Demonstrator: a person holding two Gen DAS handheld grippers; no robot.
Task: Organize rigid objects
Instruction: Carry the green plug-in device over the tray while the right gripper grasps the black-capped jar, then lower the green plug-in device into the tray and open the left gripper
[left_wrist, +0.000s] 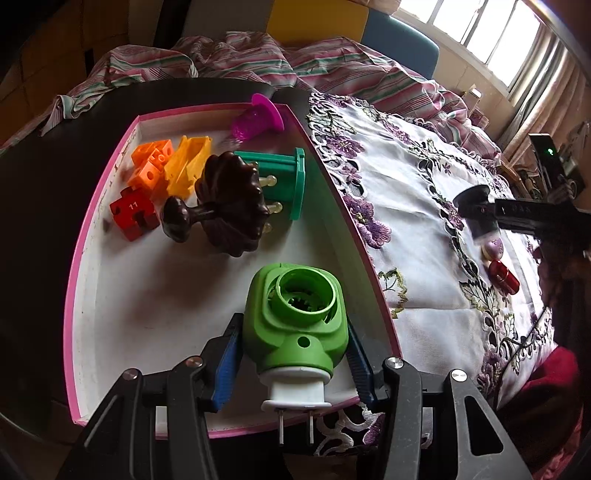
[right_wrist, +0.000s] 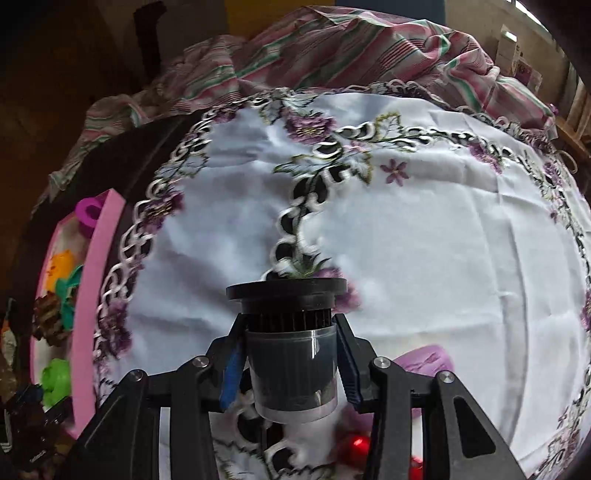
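Note:
My left gripper (left_wrist: 293, 332) is shut on a green plug-in device (left_wrist: 295, 317) with a white base and two metal pins, held over the near right corner of the pink-rimmed white box (left_wrist: 74, 295). My right gripper (right_wrist: 290, 325) is shut on a black ribbed cylinder (right_wrist: 290, 365) with a wide flange and a clear cap, above the embroidered white cloth (right_wrist: 424, 240). In the left wrist view that cylinder (left_wrist: 476, 206) hangs over the cloth's right side. A shiny red piece (left_wrist: 504, 277) and a pale purple piece (left_wrist: 493, 249) lie on the cloth under it.
The box holds orange blocks (left_wrist: 151, 162), a red block (left_wrist: 129, 212) marked 11, a yellow piece (left_wrist: 188, 162), a dark brown shell-shaped stand (left_wrist: 229, 206), a teal pegged part (left_wrist: 291, 173) and a magenta piece (left_wrist: 258, 118). Striped bedding (left_wrist: 295, 59) is heaped behind the dark table (left_wrist: 55, 166).

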